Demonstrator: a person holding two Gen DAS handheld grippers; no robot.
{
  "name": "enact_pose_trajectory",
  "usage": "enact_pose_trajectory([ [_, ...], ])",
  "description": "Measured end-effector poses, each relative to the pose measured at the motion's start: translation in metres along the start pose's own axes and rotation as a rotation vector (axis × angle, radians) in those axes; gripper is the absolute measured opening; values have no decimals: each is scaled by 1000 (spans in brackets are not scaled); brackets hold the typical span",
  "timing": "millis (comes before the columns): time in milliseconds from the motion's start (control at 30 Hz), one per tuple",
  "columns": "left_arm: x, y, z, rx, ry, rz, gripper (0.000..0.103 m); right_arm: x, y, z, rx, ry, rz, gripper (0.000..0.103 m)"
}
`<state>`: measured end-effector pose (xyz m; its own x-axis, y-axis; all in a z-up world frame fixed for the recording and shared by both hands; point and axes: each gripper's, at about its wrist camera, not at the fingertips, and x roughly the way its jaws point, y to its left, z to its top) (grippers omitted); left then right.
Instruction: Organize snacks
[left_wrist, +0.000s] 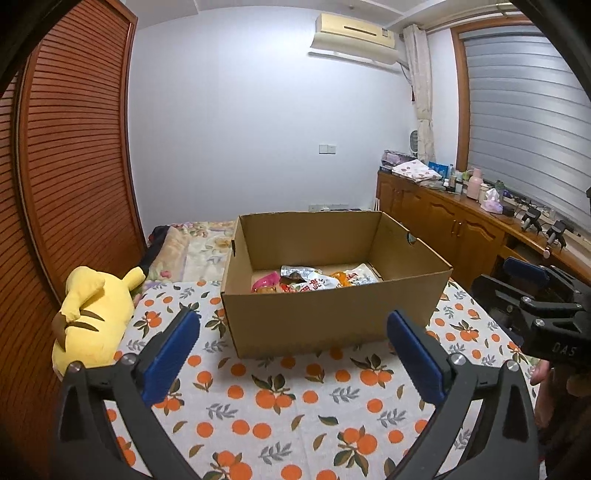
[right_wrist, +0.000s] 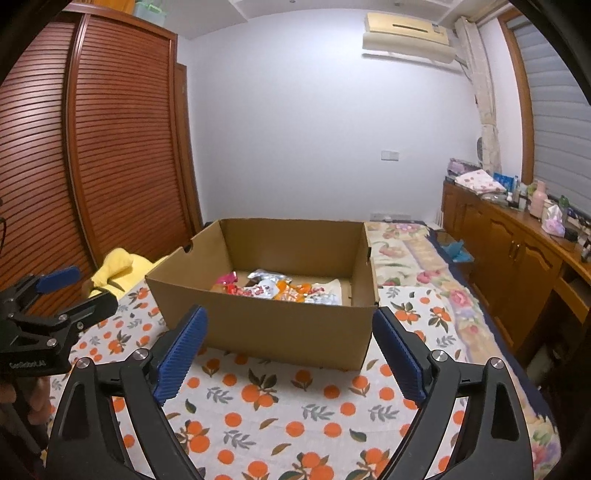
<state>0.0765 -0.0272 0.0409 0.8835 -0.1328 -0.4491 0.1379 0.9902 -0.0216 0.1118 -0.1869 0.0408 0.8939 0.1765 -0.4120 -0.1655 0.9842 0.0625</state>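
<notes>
Both tools empty and spread wide: left tool (left_wrist: 293, 354) has nothing between its blue pads, same for the right tool (right_wrist: 290, 354), both hanging short of the near wall of the cardboard box (left_wrist: 332, 317). The box sits on a bed under an orange-print sheet (left_wrist: 280, 398). The snacks (left_wrist: 314, 278) are loose packets, pink, silver, red-white and orange, heaped on the box floor toward its back half, overlapping each other. No packet visible outside the box in either view, so collecting looks done or nearly so; the step in hand reads as either tidying the pile inside or backing off, cannot tell which. If tidying: go in over the near rim from above rather than pushing forward, since the box is light and will likely slide on the soft sheet if a finger catches the wall. Pick a top packet by a crimped edge, not the flat face; foil is slippery and puffy bags may squirt out. One tool at a time inside, because the two stand close side by side and could clash. A yellow plush toy (left_wrist: 92, 314) lies left of the box, near but apart; leave it.
</notes>
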Motion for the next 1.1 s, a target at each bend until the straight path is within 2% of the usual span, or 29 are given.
enact_pose_trajectory([
  [600, -14, 5, -13, -23, -8, 12, 103, -14, 1, -19, -2, -8, -69, 94],
  [1100, -11, 7, -17, -24, -2, 17, 103, -12, -3, -22, 4, -2, -75, 94],
])
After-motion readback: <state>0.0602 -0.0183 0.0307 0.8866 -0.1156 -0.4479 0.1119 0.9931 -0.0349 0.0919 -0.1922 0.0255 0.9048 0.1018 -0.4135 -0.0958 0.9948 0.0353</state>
